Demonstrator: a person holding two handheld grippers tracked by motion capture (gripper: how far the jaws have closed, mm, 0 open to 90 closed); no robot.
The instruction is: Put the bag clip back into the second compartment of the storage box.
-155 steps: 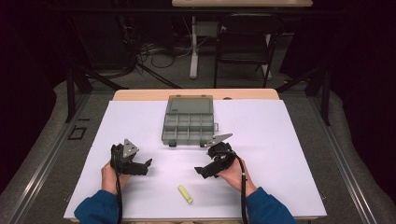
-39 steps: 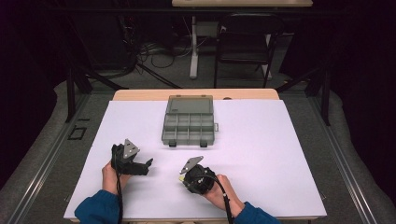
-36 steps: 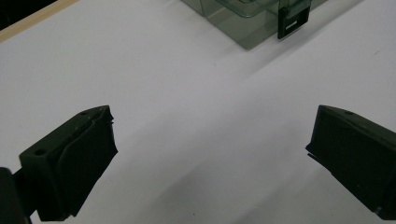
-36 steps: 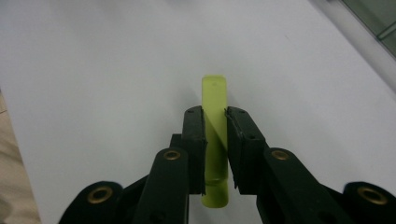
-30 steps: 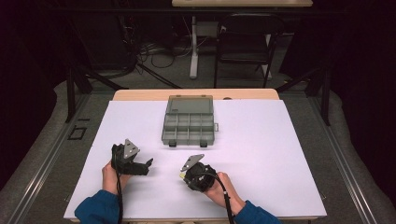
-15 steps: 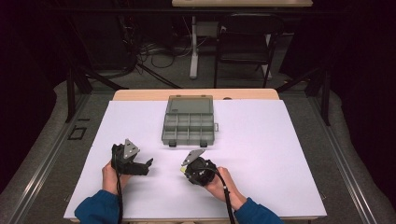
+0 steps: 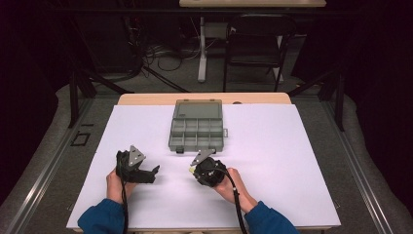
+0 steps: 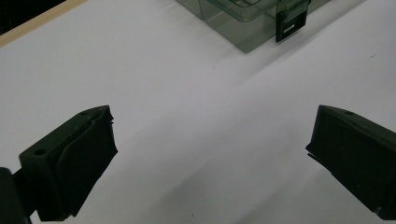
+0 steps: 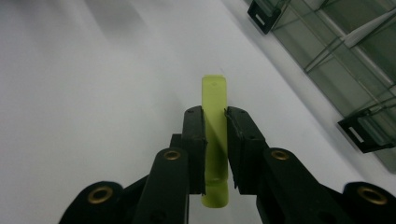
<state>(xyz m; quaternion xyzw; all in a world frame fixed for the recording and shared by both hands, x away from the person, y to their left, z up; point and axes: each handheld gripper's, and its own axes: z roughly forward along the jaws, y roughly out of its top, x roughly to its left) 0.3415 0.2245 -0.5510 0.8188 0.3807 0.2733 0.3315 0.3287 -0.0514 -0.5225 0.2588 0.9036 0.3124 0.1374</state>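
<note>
Lifted off the white sheet since earlier: yellow-green plastic bar [image 9: 215, 126], flat and translucent, now clamped between right gripper [image 9: 215, 116] pads, centre frame, carried toward clear compartment box [image 7: 196, 130] upper centre. Left gripper [image 8: 210, 154] jaws wide apart over matte white table cover [image 7: 292, 161], lower left, unmoved.

Before me: white table cover [image 7: 292, 161]; its wooden table edge [image 7: 146, 99] beyond
Farther back: my view takes a dark chair [image 7: 258, 44]; floor cables [image 7: 160, 53]

high view overhead, gripper views close, low
</note>
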